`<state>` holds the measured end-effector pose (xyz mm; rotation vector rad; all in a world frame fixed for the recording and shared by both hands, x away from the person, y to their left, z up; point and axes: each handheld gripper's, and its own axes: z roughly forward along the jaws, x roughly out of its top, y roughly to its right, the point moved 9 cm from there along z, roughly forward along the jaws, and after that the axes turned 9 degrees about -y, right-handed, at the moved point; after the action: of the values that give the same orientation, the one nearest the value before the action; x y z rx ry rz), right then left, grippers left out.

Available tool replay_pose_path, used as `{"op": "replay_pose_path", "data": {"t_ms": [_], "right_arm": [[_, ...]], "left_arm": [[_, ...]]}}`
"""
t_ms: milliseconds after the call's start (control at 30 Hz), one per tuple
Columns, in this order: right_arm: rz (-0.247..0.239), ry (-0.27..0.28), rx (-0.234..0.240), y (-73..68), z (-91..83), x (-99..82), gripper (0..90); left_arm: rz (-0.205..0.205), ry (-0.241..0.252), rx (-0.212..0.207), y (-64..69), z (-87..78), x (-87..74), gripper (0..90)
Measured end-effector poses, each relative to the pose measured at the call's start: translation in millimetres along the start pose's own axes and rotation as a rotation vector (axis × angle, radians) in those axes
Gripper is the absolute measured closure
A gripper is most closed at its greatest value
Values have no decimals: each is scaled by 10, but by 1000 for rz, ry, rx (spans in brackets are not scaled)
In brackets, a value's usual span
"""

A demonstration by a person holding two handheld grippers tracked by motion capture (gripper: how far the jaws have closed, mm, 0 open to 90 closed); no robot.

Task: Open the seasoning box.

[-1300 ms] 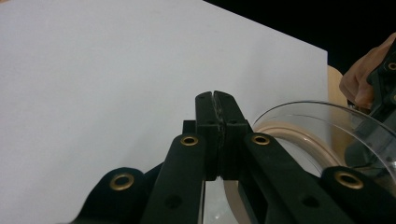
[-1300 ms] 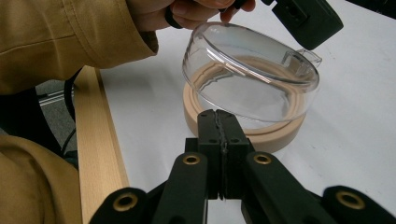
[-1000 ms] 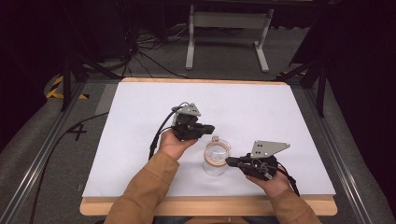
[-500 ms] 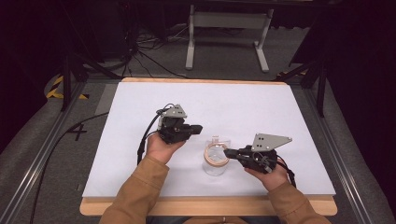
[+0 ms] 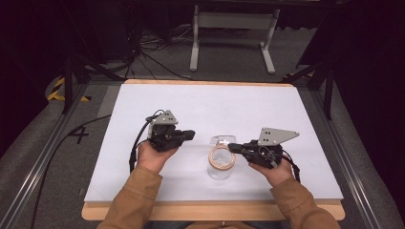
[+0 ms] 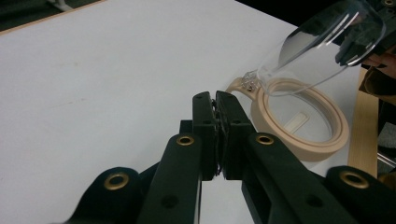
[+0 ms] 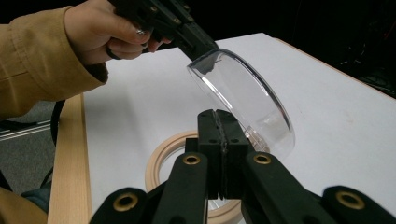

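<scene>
A clear glass jar with a beige sealing ring around its mouth stands on the white table top, near the front middle. Its clear hinged lid is tilted up and open. The lid and ring lie just ahead of my left gripper, which is shut with nothing in it. That left gripper is a short way left of the jar. My right gripper is shut at the jar's right rim; its jaws are pressed together over the ring, beside the lid.
The table's wooden front edge runs just behind my forearms. White surface stretches to the back and both sides. A metal stand and cables lie on the floor beyond the table. The other hand and left gripper appear past the lid.
My left gripper has drawn back to the left, away from the jar. The right gripper has edged in toward the jar's rim. The lid stays tilted up.
</scene>
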<state>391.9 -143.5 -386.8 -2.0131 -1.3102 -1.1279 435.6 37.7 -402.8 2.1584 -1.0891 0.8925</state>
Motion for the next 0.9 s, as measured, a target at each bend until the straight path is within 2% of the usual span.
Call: {"op": "replay_pose_path", "data": {"t_ms": [267, 367, 500, 633, 900], "right_arm": [[26, 6, -20, 115, 58, 13, 897], [38, 7, -34, 174, 78, -3, 897], [53, 8, -48, 228, 100, -13, 897], [72, 7, -60, 279, 102, -34, 897], [70, 15, -53, 272, 77, -19, 896]], "left_arm": [[-33, -7, 16, -63, -97, -87, 868], [-22, -3, 21, -71, -94, -90, 867], [-40, -2, 13, -55, -82, -97, 868], [-28, -8, 11, -60, -74, -98, 867], [-33, -5, 14, -58, -90, -96, 865]]}}
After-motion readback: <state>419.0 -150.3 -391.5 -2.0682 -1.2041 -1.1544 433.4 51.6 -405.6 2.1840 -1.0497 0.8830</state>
